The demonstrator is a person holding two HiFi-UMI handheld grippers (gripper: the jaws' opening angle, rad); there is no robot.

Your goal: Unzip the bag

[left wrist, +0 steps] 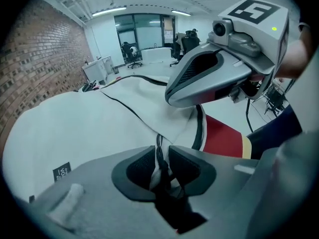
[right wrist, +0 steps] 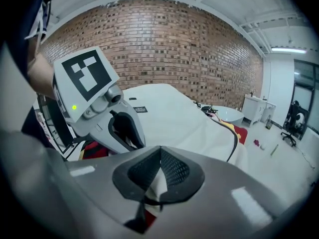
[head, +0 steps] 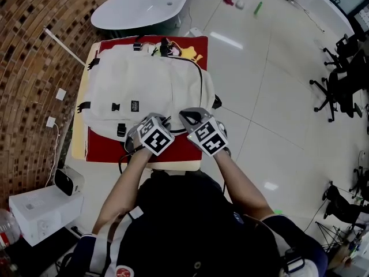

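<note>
A cream backpack (head: 144, 91) lies flat on a red mat (head: 109, 146) on a small table. Both grippers sit at its near edge. My left gripper (left wrist: 160, 166) stands open, with the black zipper pull (left wrist: 159, 153) and a fold of cream fabric in the narrow gap between its pads. The black zipper line (left wrist: 124, 108) runs away from it across the bag. My right gripper (right wrist: 159, 171) is shut on a pinch of the bag's cream fabric (right wrist: 158, 180), just right of the left gripper (right wrist: 124, 133). In the head view, the left gripper (head: 149, 120) and right gripper (head: 193, 115) sit side by side.
A brick wall curves along the left. A white tub-shaped fixture (head: 144, 4) stands beyond the table. A white box (head: 43, 212) and a small white device (head: 69, 180) sit on the floor at the near left. Office chairs (head: 340, 85) stand far right.
</note>
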